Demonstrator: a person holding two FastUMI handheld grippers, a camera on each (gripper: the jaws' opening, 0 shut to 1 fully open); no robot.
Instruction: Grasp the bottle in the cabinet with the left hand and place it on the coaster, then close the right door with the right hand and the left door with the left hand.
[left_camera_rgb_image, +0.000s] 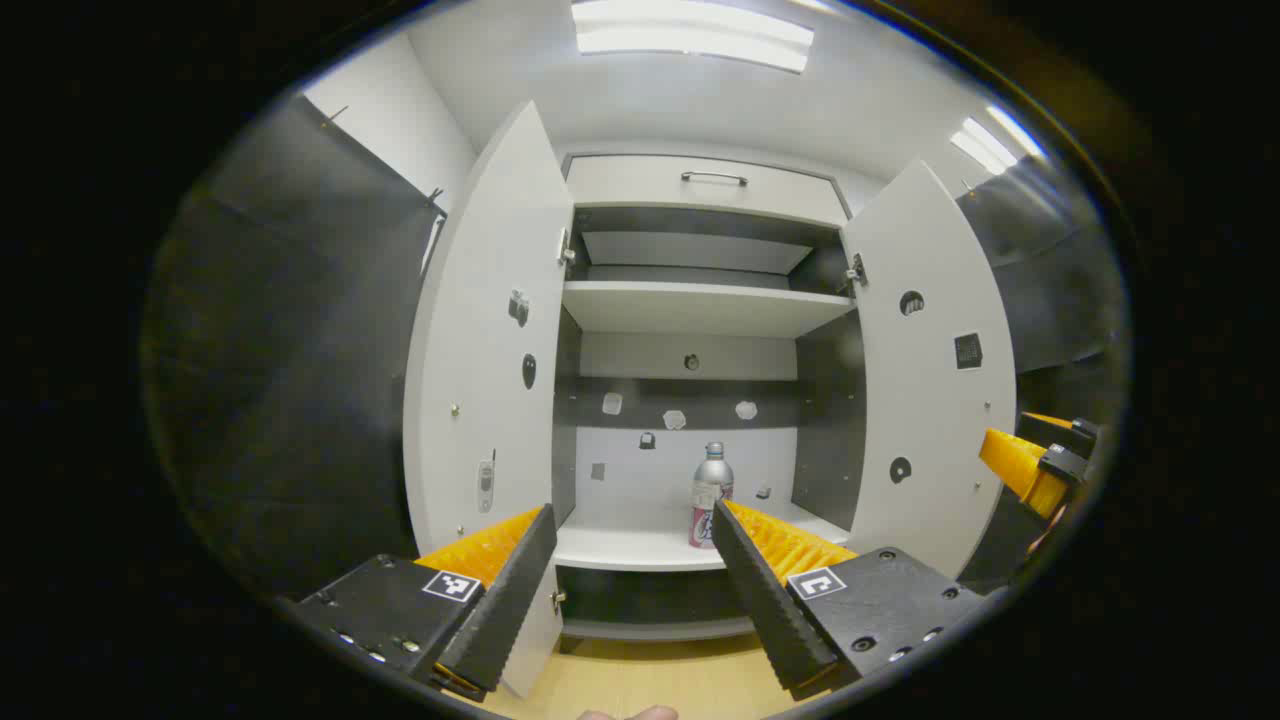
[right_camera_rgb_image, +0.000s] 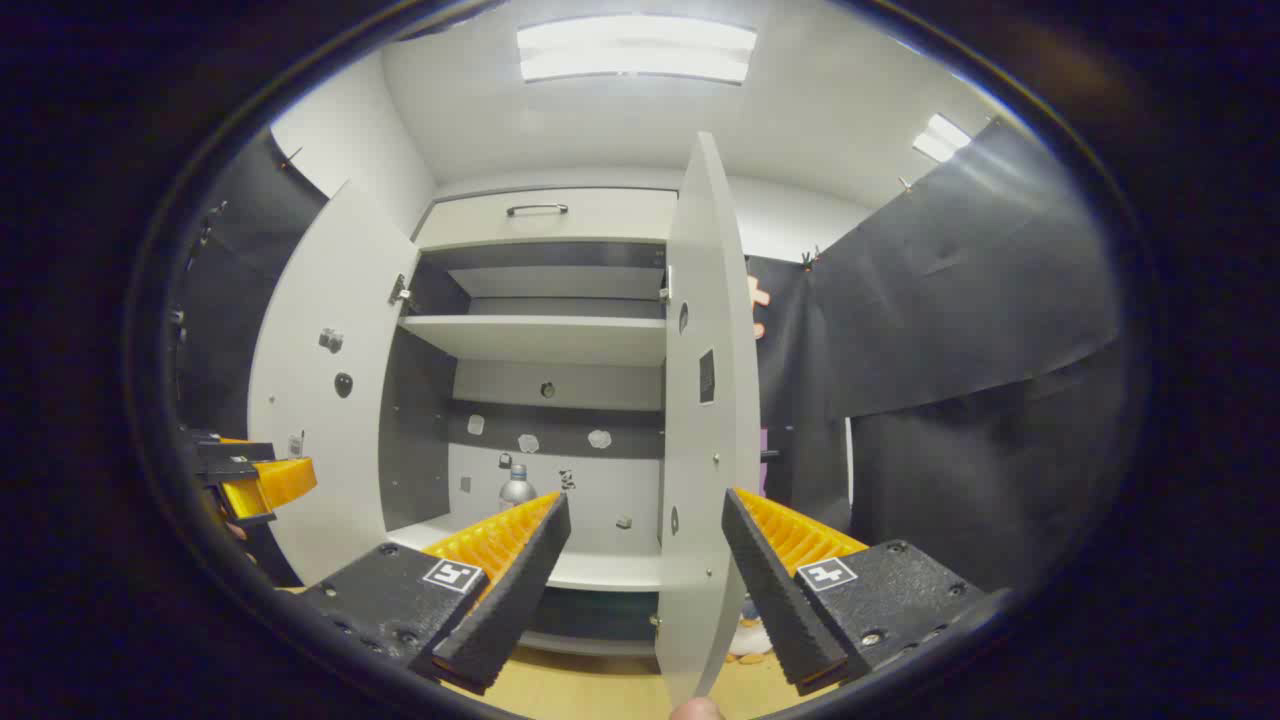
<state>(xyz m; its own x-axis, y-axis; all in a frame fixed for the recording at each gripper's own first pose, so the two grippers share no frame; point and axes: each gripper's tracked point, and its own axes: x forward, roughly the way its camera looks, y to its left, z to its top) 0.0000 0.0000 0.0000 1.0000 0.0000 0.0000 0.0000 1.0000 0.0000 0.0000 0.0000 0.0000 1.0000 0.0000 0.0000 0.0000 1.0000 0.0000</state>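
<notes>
Jaws of both grippers gape empty, bottle (left_camera_rgb_image: 711, 494) standing beyond in cabinet (left_camera_rgb_image: 700, 308).

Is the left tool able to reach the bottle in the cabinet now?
Probably yes. The left tool is open, both cabinet doors stand open, and the bottle stands upright alone on the lower shelf with nothing in front.

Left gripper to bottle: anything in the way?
Nothing. In the left gripper view the left gripper, jaws open, faces the bottle standing on the cabinet's lower shelf; only bare shelf lies between, both doors swung clear.
</notes>
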